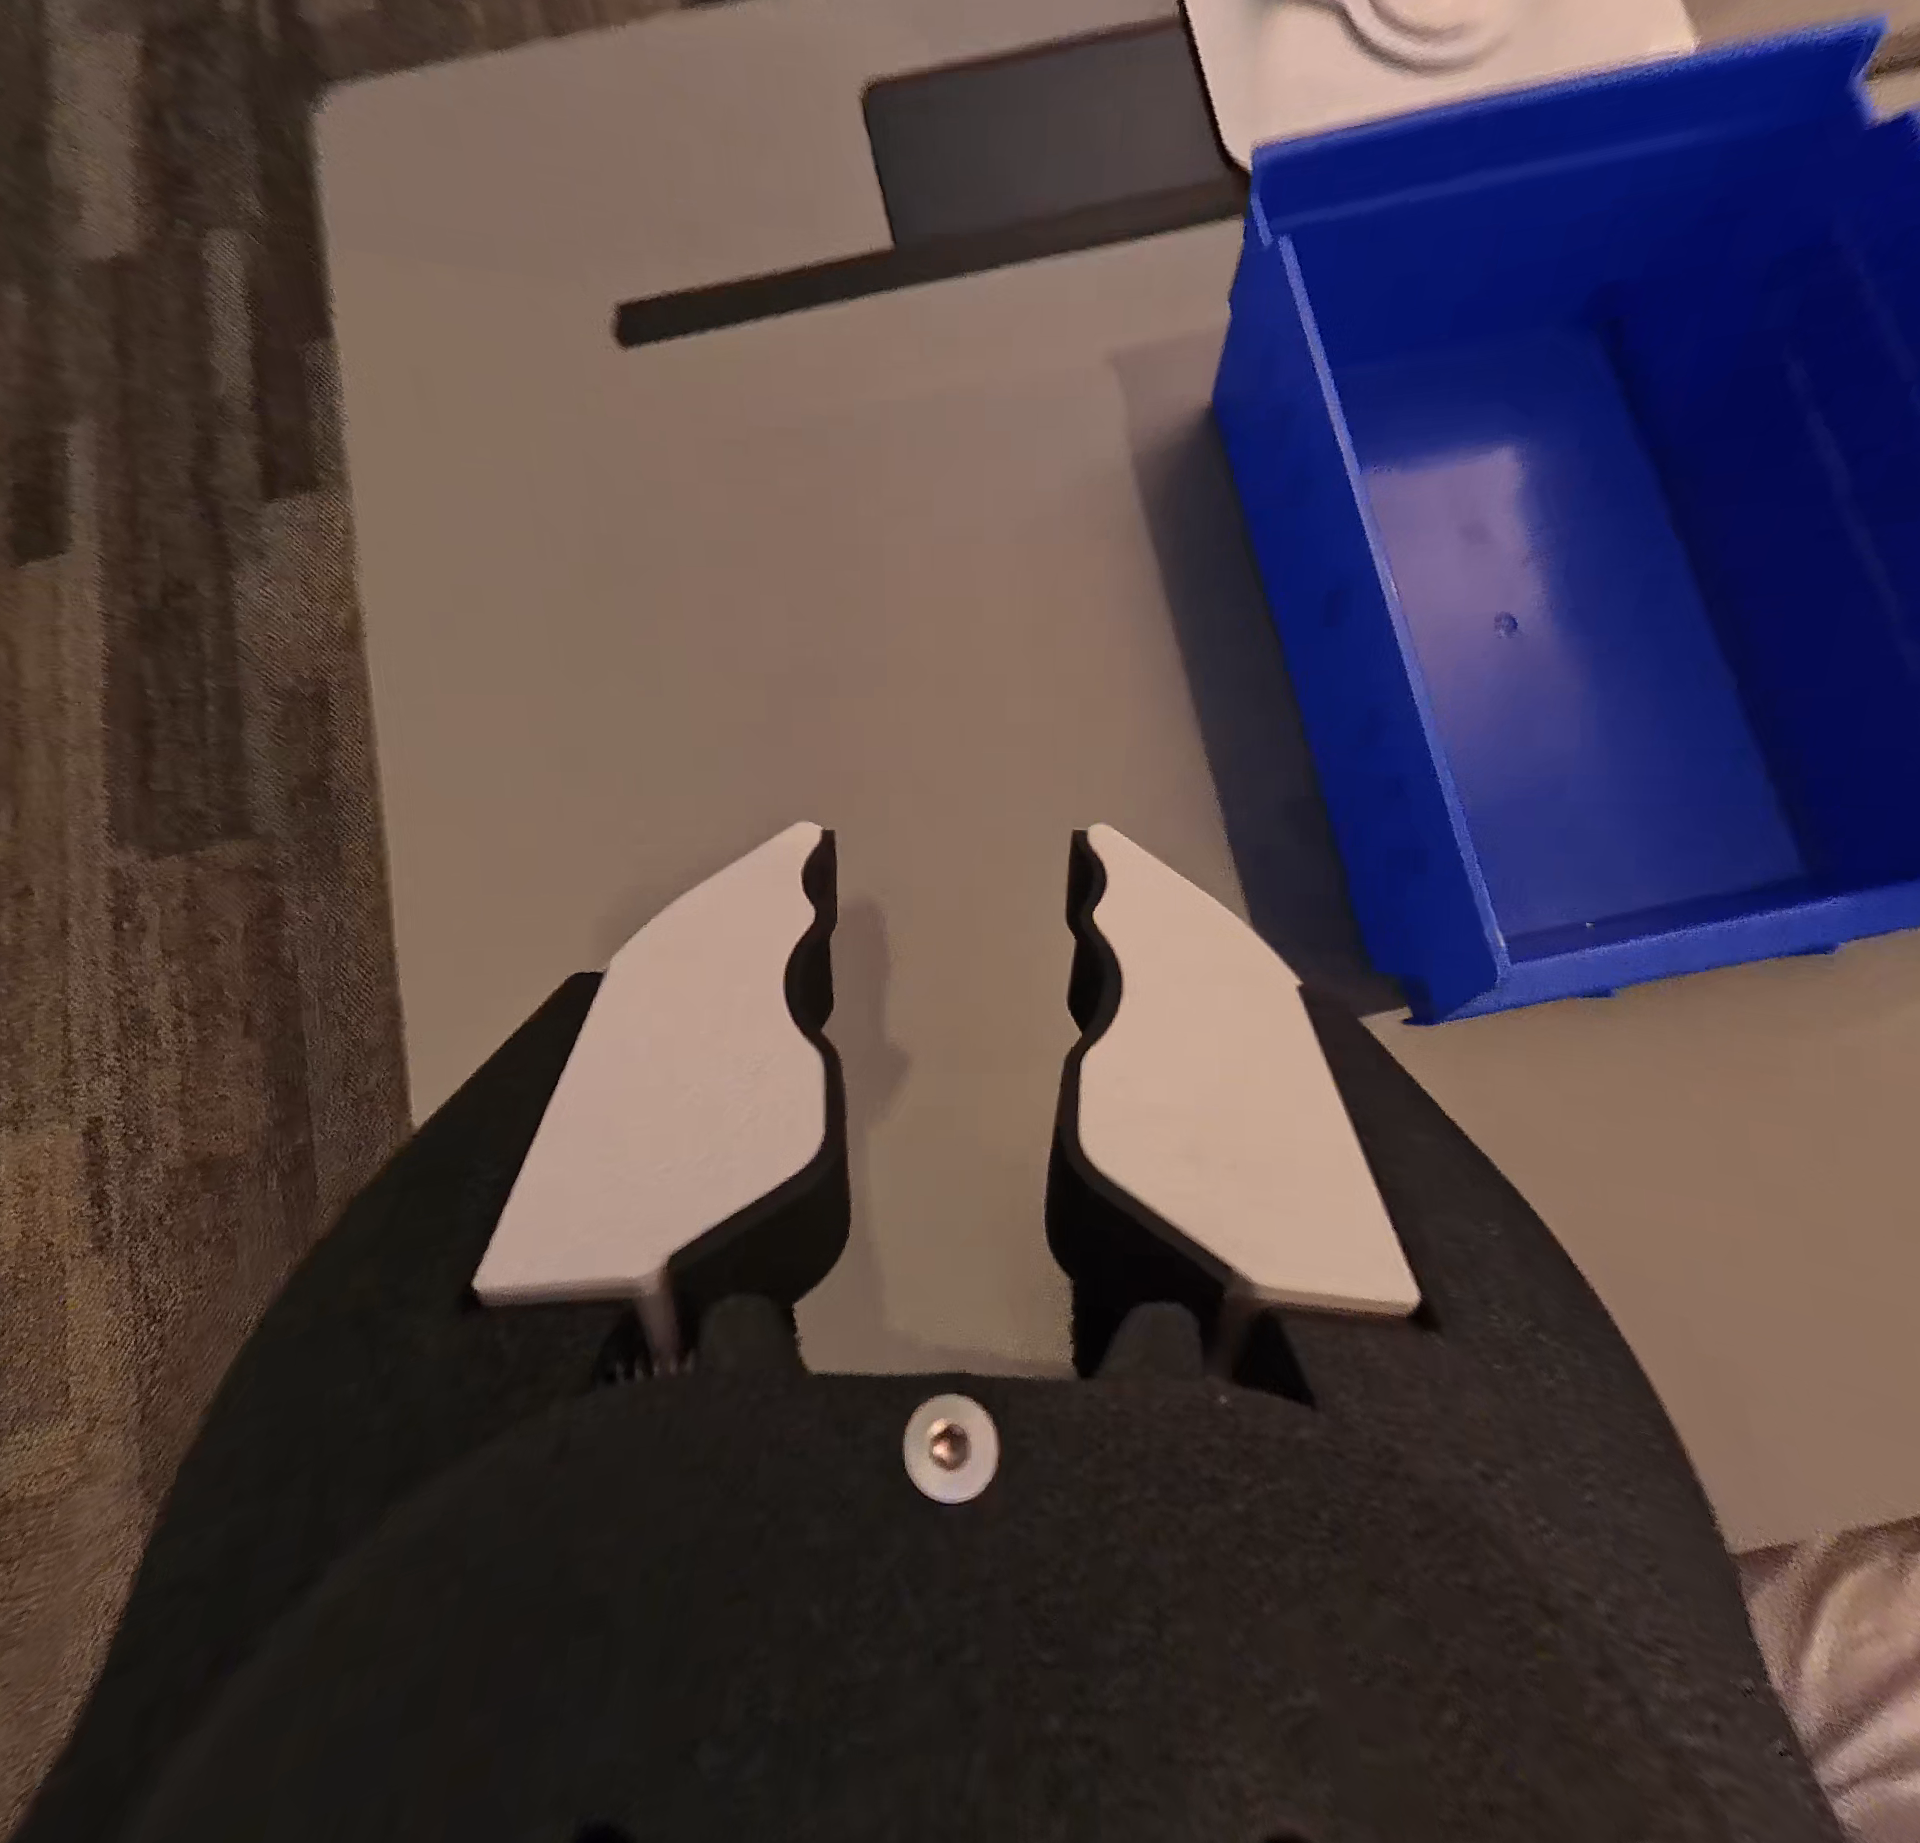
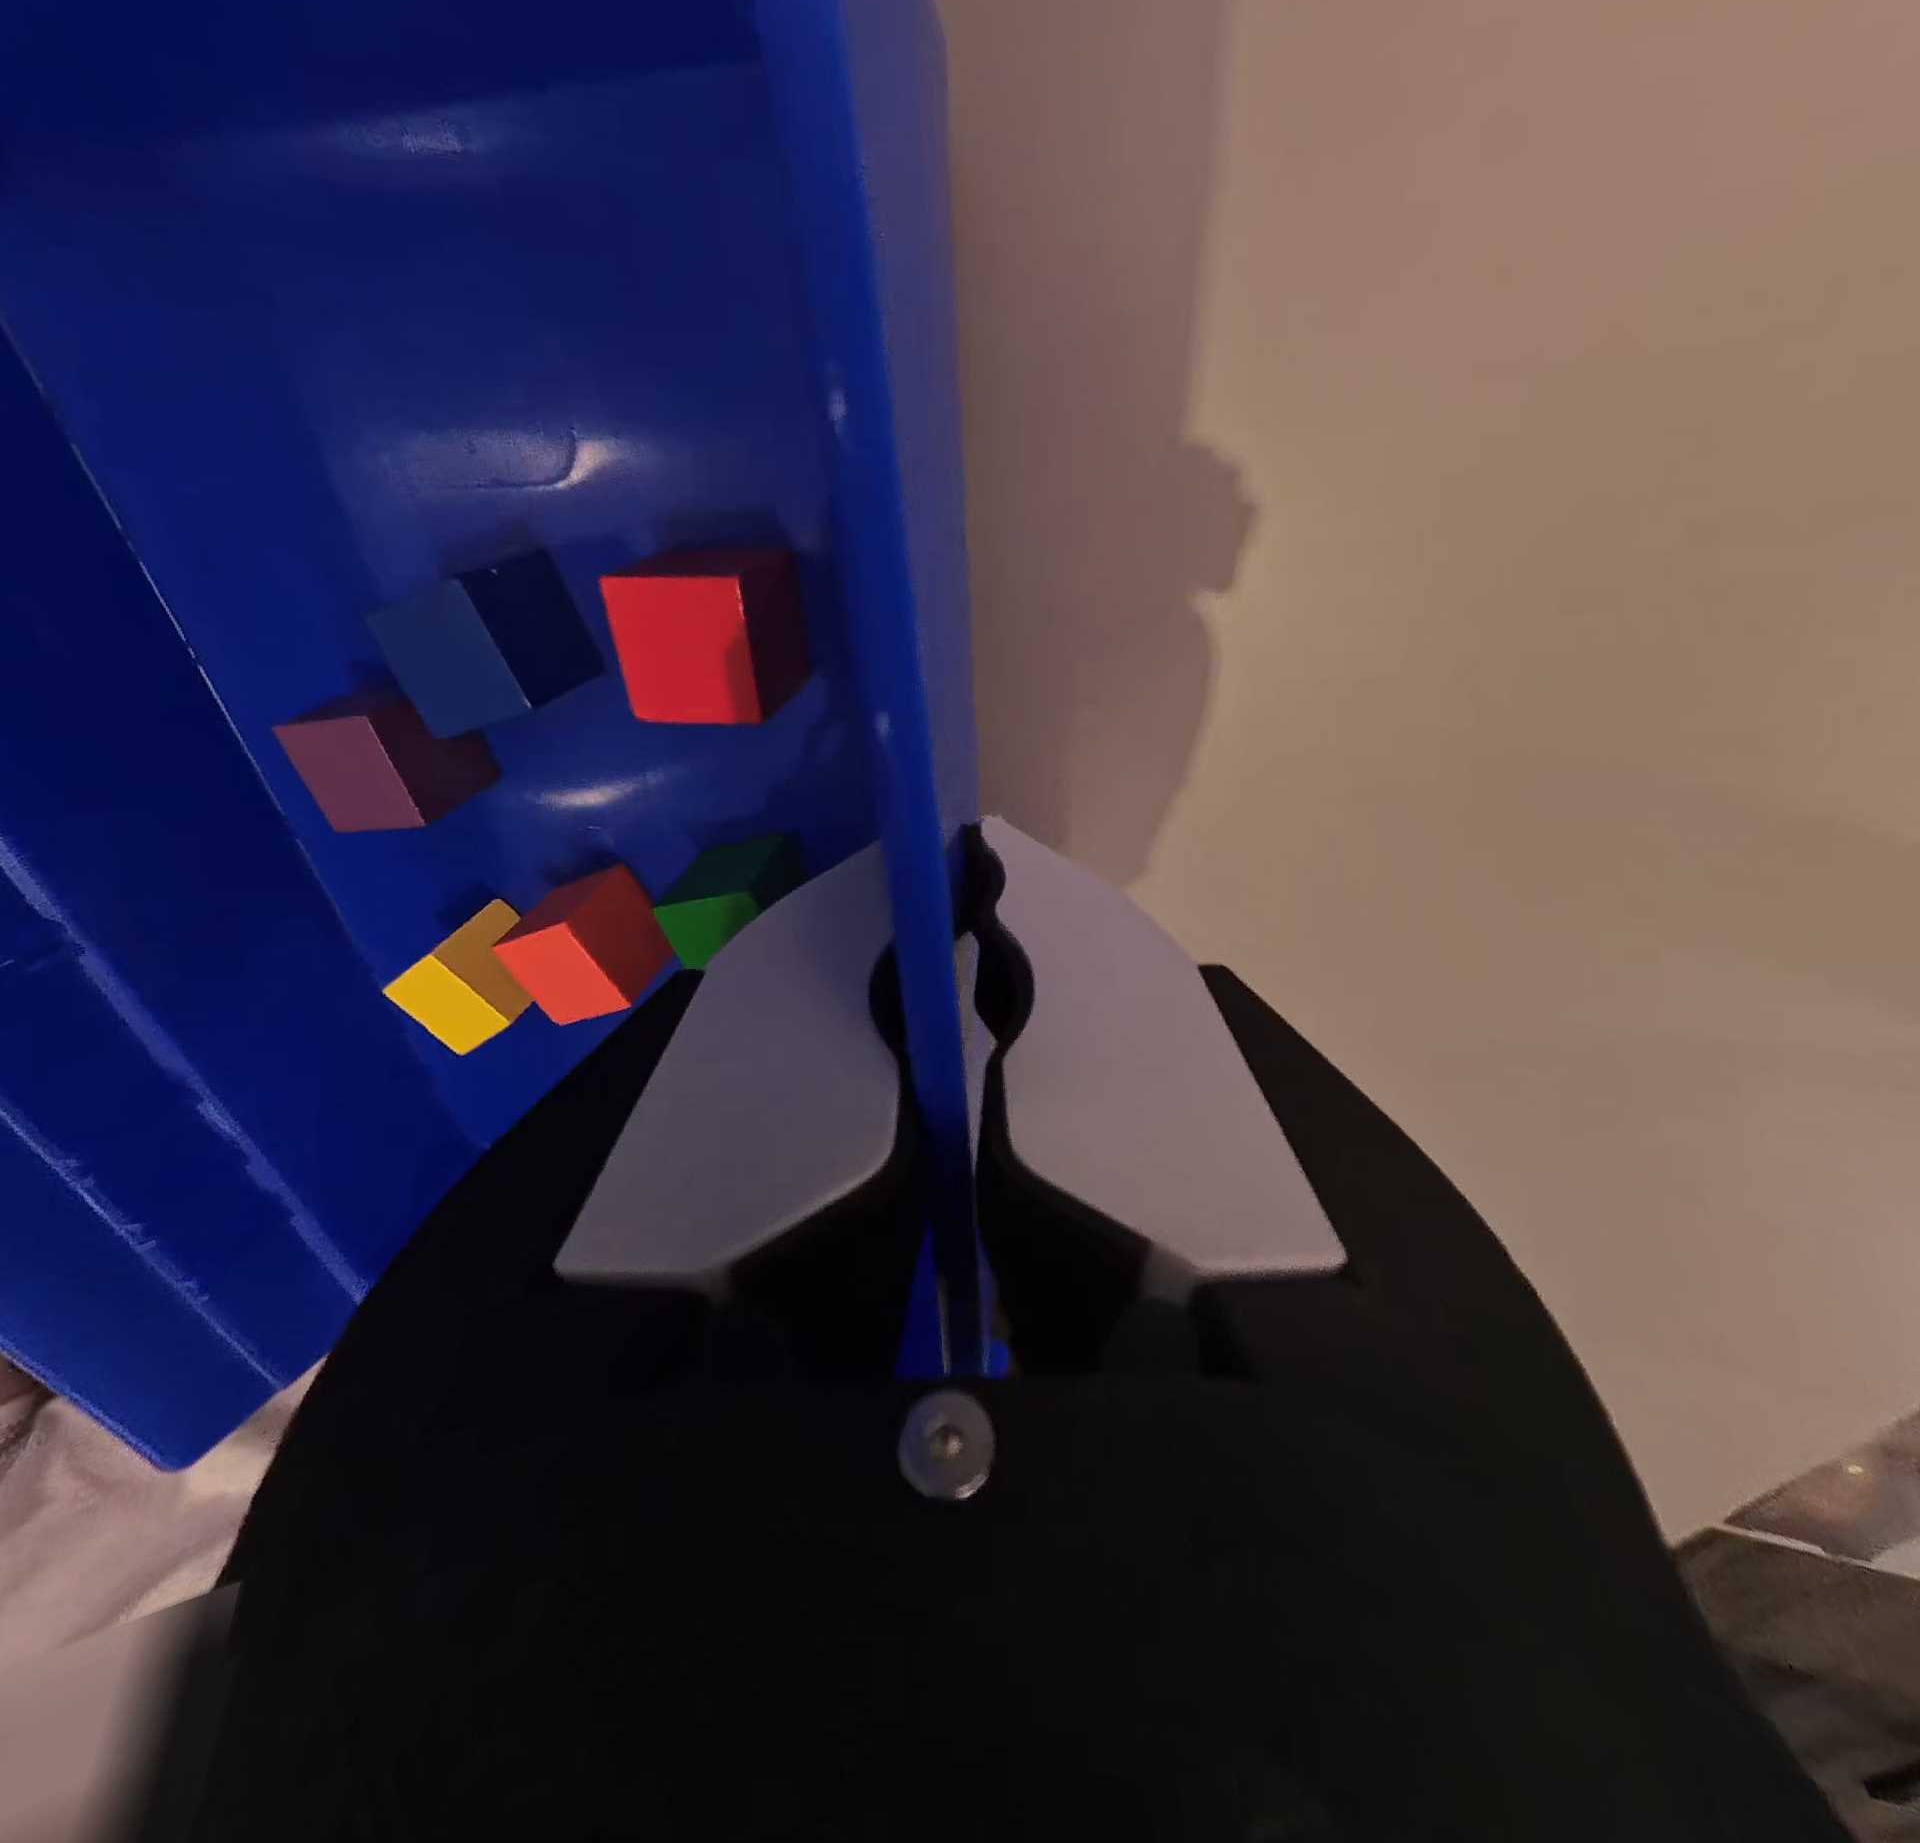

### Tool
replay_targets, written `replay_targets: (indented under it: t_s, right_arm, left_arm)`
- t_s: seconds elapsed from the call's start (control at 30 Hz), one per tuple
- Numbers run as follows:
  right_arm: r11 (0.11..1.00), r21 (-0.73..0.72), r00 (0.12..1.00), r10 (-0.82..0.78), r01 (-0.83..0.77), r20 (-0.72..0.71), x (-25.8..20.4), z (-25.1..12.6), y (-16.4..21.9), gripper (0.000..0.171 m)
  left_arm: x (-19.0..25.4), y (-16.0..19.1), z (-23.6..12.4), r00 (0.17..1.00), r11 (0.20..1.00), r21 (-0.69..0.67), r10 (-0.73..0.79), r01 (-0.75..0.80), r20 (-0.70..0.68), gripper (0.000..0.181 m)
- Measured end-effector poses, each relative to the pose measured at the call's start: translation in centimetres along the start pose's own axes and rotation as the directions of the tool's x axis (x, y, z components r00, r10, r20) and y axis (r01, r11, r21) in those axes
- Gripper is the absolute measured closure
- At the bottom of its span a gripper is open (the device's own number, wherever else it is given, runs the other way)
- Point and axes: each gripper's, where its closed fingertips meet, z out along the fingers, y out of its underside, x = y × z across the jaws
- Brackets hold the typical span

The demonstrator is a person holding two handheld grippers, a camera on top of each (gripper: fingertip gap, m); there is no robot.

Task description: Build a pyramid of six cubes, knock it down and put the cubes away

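The right gripper (image 2: 951, 858) is clamped on the wall of the blue bin (image 2: 416, 287); six cubes (image 2: 582, 765) lie inside, left of centre. The left gripper (image 1: 951, 843) hangs parted over the grey table (image 1: 675, 598), holding nothing, a blue bin to its upper right.

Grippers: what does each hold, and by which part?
Right gripper clamps the blue plastic bin by its side wall's rim; left gripper holds nothing.

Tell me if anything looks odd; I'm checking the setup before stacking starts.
Yes: the right gripper is clamped on a wall of the blue bin, and its six cubes lie jumbled, the orange cube overlapping the yellow cube. The left gripper is open, holding nothing.
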Motion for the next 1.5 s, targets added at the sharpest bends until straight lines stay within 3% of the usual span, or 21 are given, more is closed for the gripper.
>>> replay_targets:
  t_s: [0.23, 0.43, 0.57, 0.73, 1.03, 1.23, 1.5]
  right_arm:
    - [0.997, 0.000, 0.995, -0.073, 0.074, -0.072, -4.7, -8.6, -1.7, 0.165]
    - [0.971, -0.009, 0.969, -0.240, 0.240, -0.052, -15.8, -10.8, -5.4, 0.165]
    - [0.932, -0.034, 0.932, -0.361, 0.361, -0.010, -25.5, -8.4, -8.0, 0.165]
    - [0.884, -0.057, 0.886, -0.460, 0.464, 0.063, -36.8, -4.1, -10.4, 0.164]
    - [0.853, -0.031, 0.843, -0.509, 0.522, 0.172, -52.2, 0.7, -11.6, 0.164]
    - [0.849, -0.002, 0.838, -0.520, 0.528, 0.162, -57.2, 4.1, -11.9, 0.165]
    - [0.882, -0.064, 0.879, -0.455, 0.467, 0.143, -56.7, 10.7, -11.7, 0.165]
  left_arm:
    - [-0.9, 0.2, -5.1, 0.999, 0.985, 0.170, -0.023, 0.018, 0.028, 0.145]
    - [-0.5, -0.8, -7.8, 0.995, 0.960, 0.274, 0.032, -0.057, 0.096, 0.145]
    - [1.0, -1.5, -9.8, 0.992, 0.932, 0.350, 0.053, -0.090, 0.113, 0.145]
    - [1.7, 0.2, -11.0, 0.982, 0.938, 0.319, 0.090, -0.139, 0.163, 0.149]
    - [0.2, 0.6, -11.9, 0.990, 0.925, 0.371, 0.035, -0.084, 0.137, 0.151]
    - [-0.6, 1.2, -12.1, 0.992, 0.925, 0.375, 0.015, -0.061, 0.124, 0.151]
    - [-0.8, 1.7, -12.2, 0.996, 0.920, 0.387, 0.030, -0.060, 0.084, 0.151]
